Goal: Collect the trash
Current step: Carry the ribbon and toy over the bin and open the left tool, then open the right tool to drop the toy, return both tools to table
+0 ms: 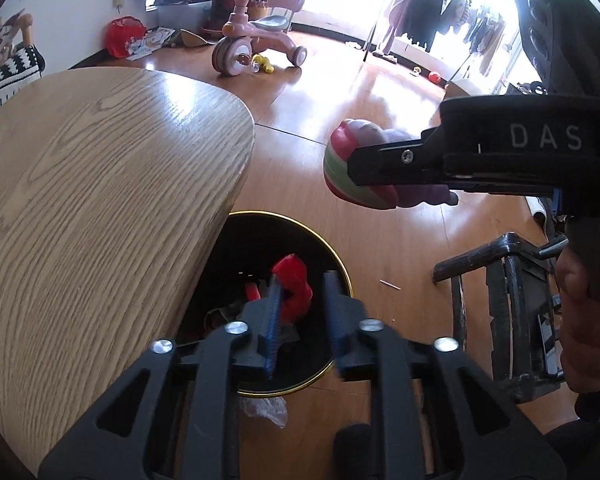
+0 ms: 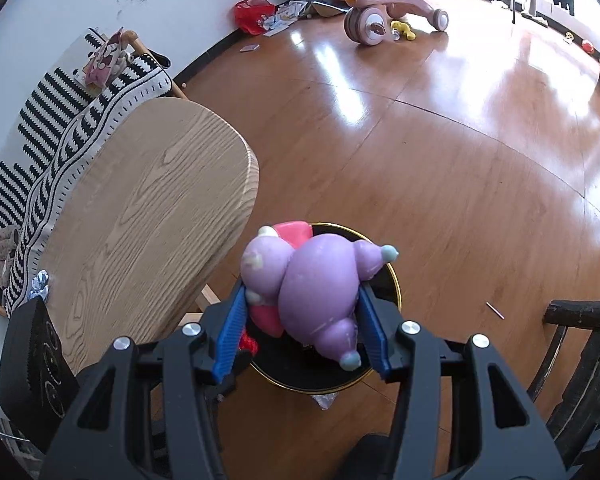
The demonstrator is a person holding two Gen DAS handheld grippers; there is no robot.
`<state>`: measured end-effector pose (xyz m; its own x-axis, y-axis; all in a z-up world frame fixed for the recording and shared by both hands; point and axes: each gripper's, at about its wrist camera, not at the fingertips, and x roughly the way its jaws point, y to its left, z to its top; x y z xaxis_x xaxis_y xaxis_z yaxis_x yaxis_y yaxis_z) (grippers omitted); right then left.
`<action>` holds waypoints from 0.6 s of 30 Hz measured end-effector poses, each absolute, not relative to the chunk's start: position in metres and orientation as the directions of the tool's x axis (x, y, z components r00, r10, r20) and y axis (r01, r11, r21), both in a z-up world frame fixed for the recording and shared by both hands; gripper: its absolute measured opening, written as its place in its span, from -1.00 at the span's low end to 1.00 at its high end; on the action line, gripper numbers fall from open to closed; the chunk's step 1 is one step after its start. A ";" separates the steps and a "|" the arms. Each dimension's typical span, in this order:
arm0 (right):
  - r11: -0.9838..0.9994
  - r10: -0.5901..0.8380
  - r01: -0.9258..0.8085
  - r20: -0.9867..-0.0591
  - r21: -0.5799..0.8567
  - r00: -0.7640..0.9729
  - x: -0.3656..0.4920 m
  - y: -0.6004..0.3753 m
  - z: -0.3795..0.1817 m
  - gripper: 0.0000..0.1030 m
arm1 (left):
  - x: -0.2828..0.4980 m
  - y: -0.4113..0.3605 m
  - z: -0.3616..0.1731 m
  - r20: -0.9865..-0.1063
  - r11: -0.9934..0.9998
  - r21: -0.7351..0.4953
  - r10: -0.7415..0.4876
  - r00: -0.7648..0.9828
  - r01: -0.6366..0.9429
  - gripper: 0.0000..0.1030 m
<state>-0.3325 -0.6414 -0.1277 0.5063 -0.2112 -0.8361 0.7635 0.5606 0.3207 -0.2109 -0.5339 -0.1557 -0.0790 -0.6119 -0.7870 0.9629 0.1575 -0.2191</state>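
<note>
Glossy wooden floor (image 2: pixel 460 168) fills the room, and on it stands one black trash bin (image 1: pixel 342 268) with a gold rim, close against the rounded end of a pale oak table (image 1: pixel 100 200); all places below are given from this bin.

Left gripper (image 1: pixel 300 292): pitched steeply downward, directly above the bin mouth. Its blue pads stand partly apart. A red piece of trash (image 1: pixel 294 284) lies between them, beside the left pad; whether that pad still presses it cannot be told, and the right pad is clear of it. More scraps lie dark on the bin's bottom.

Right gripper (image 2: pixel 304 312): also tilted steeply down, over the bin's near rim, gripped from behind by a hand (image 1: pixel 588 312) visible to the right of the bin. Its jaws are about half spread and closed on one purple soft toy (image 2: pixel 316 280) with a pink-and-striped part; the toy hangs above the bin opening, covering much of it.

Surroundings: one crumpled clear wrapper (image 1: pixel 266 408) on the floor against the bin's near side; one small stick (image 2: pixel 495 311) to the bin's right; one dark chair (image 2: pixel 580 344) further right; one pink tricycle (image 2: pixel 384 12) far beyond the bin; one striped blanket (image 2: pixel 60 128) beyond the table.
</note>
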 end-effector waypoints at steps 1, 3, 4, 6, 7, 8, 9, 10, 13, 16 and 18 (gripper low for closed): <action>0.560 -0.212 0.764 -0.836 0.320 0.506 -0.333 -0.641 -0.128 0.01 | -0.211 -0.534 -0.155 -0.784 0.149 -0.227 -0.614 -0.089 0.962 -0.33; 0.560 -0.210 0.764 -0.837 0.321 0.506 -0.332 -0.642 -0.128 0.02 | -0.216 -0.533 -0.153 -0.779 0.135 -0.226 -0.620 -0.096 0.965 -0.12; 0.558 -0.212 0.766 -0.837 0.320 0.504 -0.333 -0.642 -0.128 0.02 | -0.218 -0.532 -0.150 -0.774 0.128 -0.220 -0.626 -0.094 0.967 -0.05; 0.555 -0.213 0.768 -0.837 0.322 0.504 -0.333 -0.643 -0.128 0.02 | -0.221 -0.529 -0.145 -0.765 0.117 -0.214 -0.638 -0.092 0.970 0.12; 0.554 -0.212 0.767 -0.837 0.323 0.505 -0.333 -0.643 -0.128 0.03 | -0.221 -0.527 -0.142 -0.758 0.111 -0.219 -0.644 -0.098 0.969 0.13; 0.553 -0.213 0.768 -0.836 0.323 0.505 -0.333 -0.643 -0.128 0.03 | -0.220 -0.527 -0.140 -0.757 0.111 -0.225 -0.645 -0.102 0.968 0.14; 0.552 -0.214 0.769 -0.836 0.323 0.505 -0.333 -0.642 -0.128 0.04 | -0.219 -0.526 -0.139 -0.756 0.111 -0.232 -0.646 -0.107 0.966 0.16; 0.552 -0.213 0.769 -0.837 0.323 0.505 -0.333 -0.642 -0.128 0.05 | -0.218 -0.524 -0.137 -0.752 0.112 -0.240 -0.649 -0.112 0.964 0.17; 0.555 -0.201 0.765 -0.839 0.327 0.505 -0.328 -0.641 -0.131 0.09 | -0.213 -0.517 -0.129 -0.746 0.123 -0.244 -0.658 -0.104 0.962 0.33; 0.560 -0.191 0.763 -0.845 0.324 0.499 -0.324 -0.640 -0.133 0.16 | -0.209 -0.506 -0.116 -0.727 0.138 -0.239 -0.682 -0.083 0.961 0.51; 0.558 -0.189 0.764 -0.847 0.323 0.497 -0.322 -0.640 -0.134 0.19 | -0.204 -0.498 -0.108 -0.716 0.154 -0.236 -0.695 -0.065 0.959 0.60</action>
